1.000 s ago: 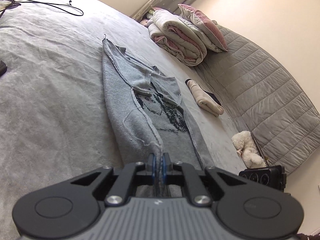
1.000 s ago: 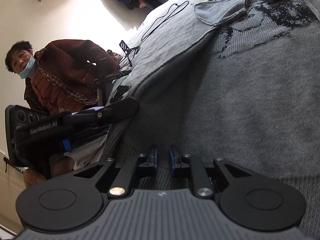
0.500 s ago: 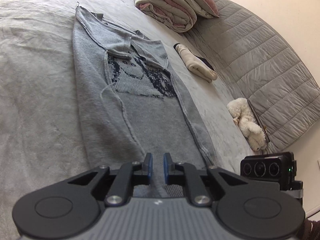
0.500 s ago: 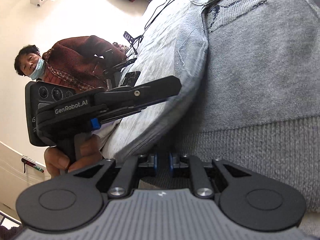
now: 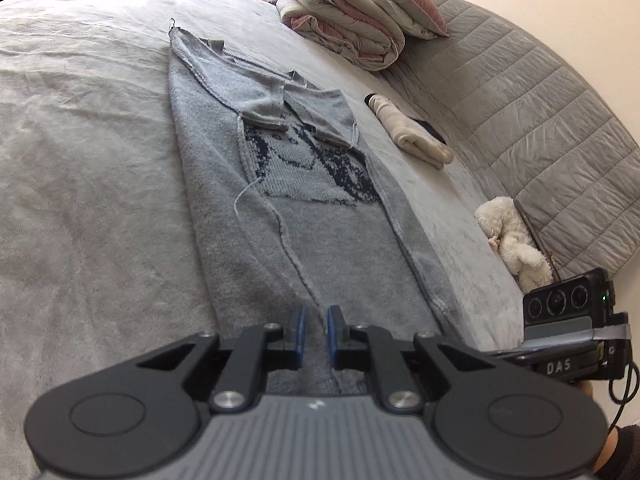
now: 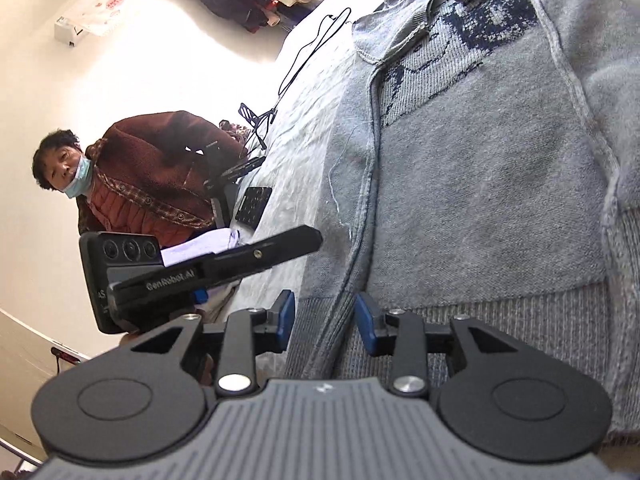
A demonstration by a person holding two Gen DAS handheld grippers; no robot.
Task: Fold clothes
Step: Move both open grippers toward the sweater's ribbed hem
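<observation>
Both claws parted over sweater hem; bare bedspread leftward

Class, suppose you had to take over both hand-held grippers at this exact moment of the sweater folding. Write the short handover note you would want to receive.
Left hand-held gripper: jaws slightly apart at the hem of the grey sweater, holding nothing.
Right hand-held gripper: jaws wide open, astride the hem's folded side edge, holding nothing.
The sweater lies flat on the bed, inside out, both sides and sleeves folded inward into a long strip.
Done: lengthwise folds.
Left: probably grip the hem at both corners and fold it up toward the collar, then set the sweater aside, perhaps beside the folded cream garment.
</observation>
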